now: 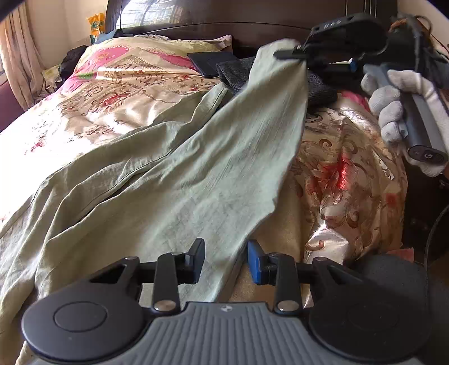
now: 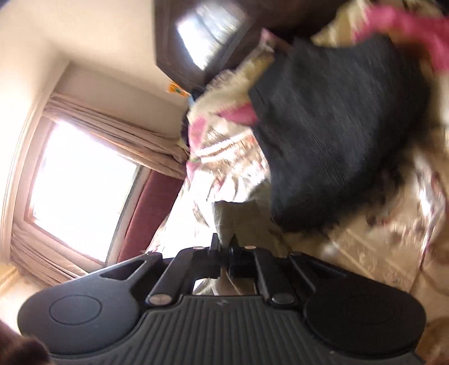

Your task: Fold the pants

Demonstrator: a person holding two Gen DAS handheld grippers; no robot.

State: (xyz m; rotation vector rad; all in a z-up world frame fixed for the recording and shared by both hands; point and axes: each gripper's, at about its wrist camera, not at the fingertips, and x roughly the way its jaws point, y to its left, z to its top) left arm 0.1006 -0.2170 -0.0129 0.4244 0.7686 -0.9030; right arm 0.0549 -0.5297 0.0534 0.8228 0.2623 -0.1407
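Two grippers are in play over a wide bed [image 1: 92,112] dressed in a glossy floral bedspread, which fills most of my left wrist view. Across it, from about 8 o'clock up toward 1 o'clock, lie the pale green pants [image 1: 157,179], crumpled along the left and pulled into a taut, raised sheet on the right. Beyond them, near 12 o'clock, sits a dark grey folded garment [image 1: 233,74] against a dark wooden headboard [image 1: 213,16], with a flat dark blue item [image 1: 209,63] just beside it.

My right gripper [image 1: 291,53], gripped by a white-gloved hand [image 1: 393,109], is clamped on one end of the pants at 1 o'clock, lifting it clear of the bedspread. The right wrist view is badly motion-blurred, but the jaws there look pressed together with a strip of green cloth between them. My left gripper [image 1: 226,261] stands with a moderate gap at 6 o'clock, the lower edge of the pants running between its blue-padded fingers [image 1: 254,261]; it is not pinching anything that I can see.

My worry is the single grip. If the thin fabric slips from the right jaws mid-swing, the lifted leg drops in a heap and the fold line is lost. If I close the left jaws too late, or on one layer only, the cloth will drag sideways and bunch, or snag the grey garment nearby.
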